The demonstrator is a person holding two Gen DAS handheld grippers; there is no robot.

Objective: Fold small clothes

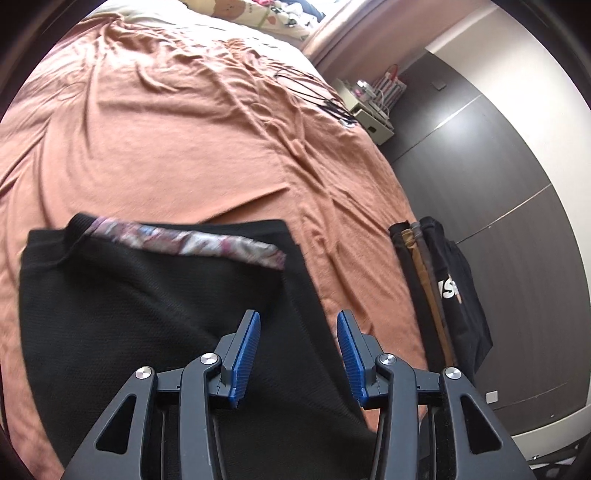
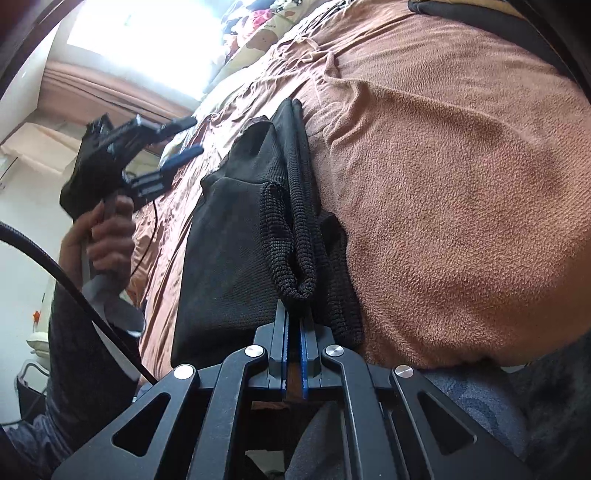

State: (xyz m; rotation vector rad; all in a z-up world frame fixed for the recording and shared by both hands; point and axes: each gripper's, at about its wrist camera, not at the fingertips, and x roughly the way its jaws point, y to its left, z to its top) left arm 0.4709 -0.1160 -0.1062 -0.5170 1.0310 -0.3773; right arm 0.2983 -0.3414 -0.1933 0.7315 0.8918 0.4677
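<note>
A black knit garment [image 1: 147, 314] with a patterned pink-and-white band [image 1: 184, 242] along its far edge lies folded on the orange-brown bed cover [image 1: 166, 129]. My left gripper [image 1: 297, 317] hovers over the garment's right edge, open, with nothing between its blue pads. In the right wrist view the same garment [image 2: 229, 221] runs away along the bed cover [image 2: 461, 184]. My right gripper [image 2: 294, 314] is shut on a bunched fold of its near edge. The left gripper [image 2: 195, 134] shows there too, raised above the bed with its jaws apart, held by a person's hand [image 2: 107, 229].
A black bag with sticks [image 1: 454, 288] leans beside the bed's right edge. Dark cables [image 1: 314, 88] lie on the far cover, near a bedside box [image 1: 369, 110]. Printed pillows [image 1: 258, 14] sit at the head. Dark wardrobe doors [image 1: 480, 166] stand to the right.
</note>
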